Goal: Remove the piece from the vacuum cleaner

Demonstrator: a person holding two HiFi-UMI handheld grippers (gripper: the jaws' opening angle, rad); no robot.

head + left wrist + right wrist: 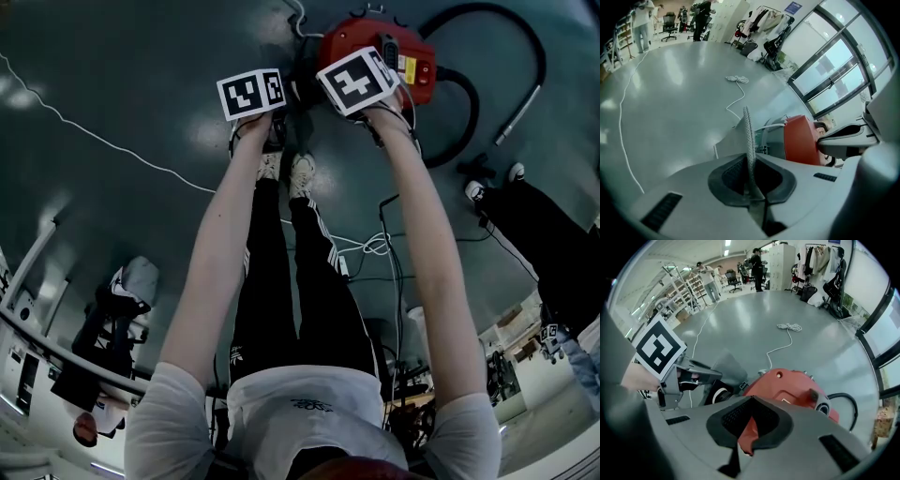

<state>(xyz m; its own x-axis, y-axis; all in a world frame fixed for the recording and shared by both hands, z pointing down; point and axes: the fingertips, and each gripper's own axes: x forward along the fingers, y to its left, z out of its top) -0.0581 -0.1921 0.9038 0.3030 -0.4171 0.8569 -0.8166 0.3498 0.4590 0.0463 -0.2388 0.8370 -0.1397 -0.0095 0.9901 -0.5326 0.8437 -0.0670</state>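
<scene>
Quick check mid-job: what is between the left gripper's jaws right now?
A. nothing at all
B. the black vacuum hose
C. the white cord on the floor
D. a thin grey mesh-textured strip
D: in the left gripper view the left gripper has its jaws shut on the thin grey mesh-textured strip, which stands edge-on between the pads, with the red vacuum cleaner body off to its right.

The head view looks steeply down from above and behind, along the person's arms (220, 253). The left gripper (253, 94) and right gripper (358, 82) sit at their far end, and the vacuum cleaner (412, 56) is just beyond them. Each gripper view looks low along its own jaws, very near the vacuum cleaner. All three views share it, and both gripper views share the white cord (737, 79) far ahead.
</scene>
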